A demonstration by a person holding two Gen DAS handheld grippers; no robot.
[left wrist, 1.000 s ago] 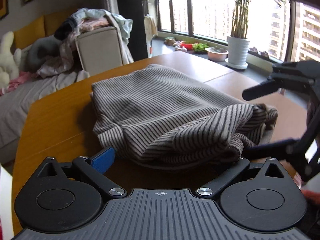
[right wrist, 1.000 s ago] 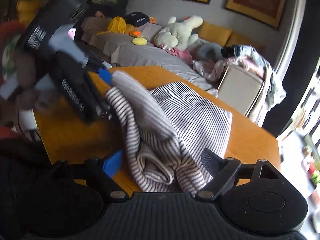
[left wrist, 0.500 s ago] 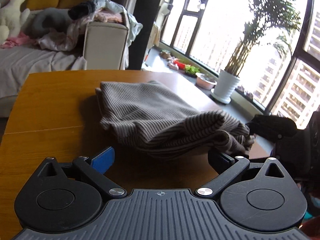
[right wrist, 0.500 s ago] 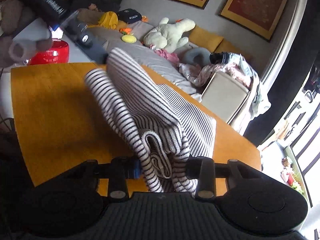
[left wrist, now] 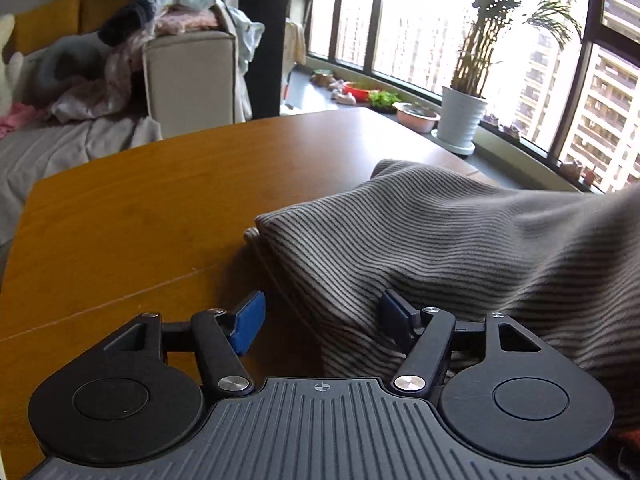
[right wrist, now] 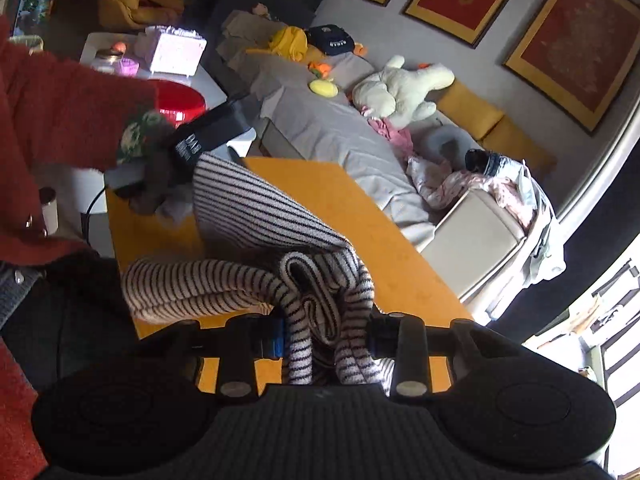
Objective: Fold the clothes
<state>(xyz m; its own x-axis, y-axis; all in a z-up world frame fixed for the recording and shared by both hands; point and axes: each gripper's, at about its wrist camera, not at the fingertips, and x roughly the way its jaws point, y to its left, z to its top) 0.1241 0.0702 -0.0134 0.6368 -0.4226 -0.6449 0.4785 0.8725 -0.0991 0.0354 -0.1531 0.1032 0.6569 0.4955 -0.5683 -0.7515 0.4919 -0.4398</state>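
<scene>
Right gripper (right wrist: 326, 338) is clamped on a bunched fold of the striped sweater (right wrist: 256, 216), pads pressed in from both sides; jaws have just been closing, cloth between them. That end is held raised off the orange-brown table (right wrist: 384, 240), probably so the garment can be carried over or re-laid for a fold.

Left gripper (left wrist: 320, 320) is set at the opposite corner, at 6 o'clock in its own view. Fingers are apart: the blue pad at 8 o'clock (left wrist: 250, 322) is seen clear of the cloth, the other (left wrist: 394, 312) lies against it. Jaws have just been closing, sweater between them, no grip confirmed.

In the right wrist view the left gripper is seen at 10 o'clock, half hidden behind a red sleeve (right wrist: 60, 120) and the fabric. The sweater's right part is blurred at 3 o'clock in the left wrist view. Which garment part is held cannot be told.
</scene>
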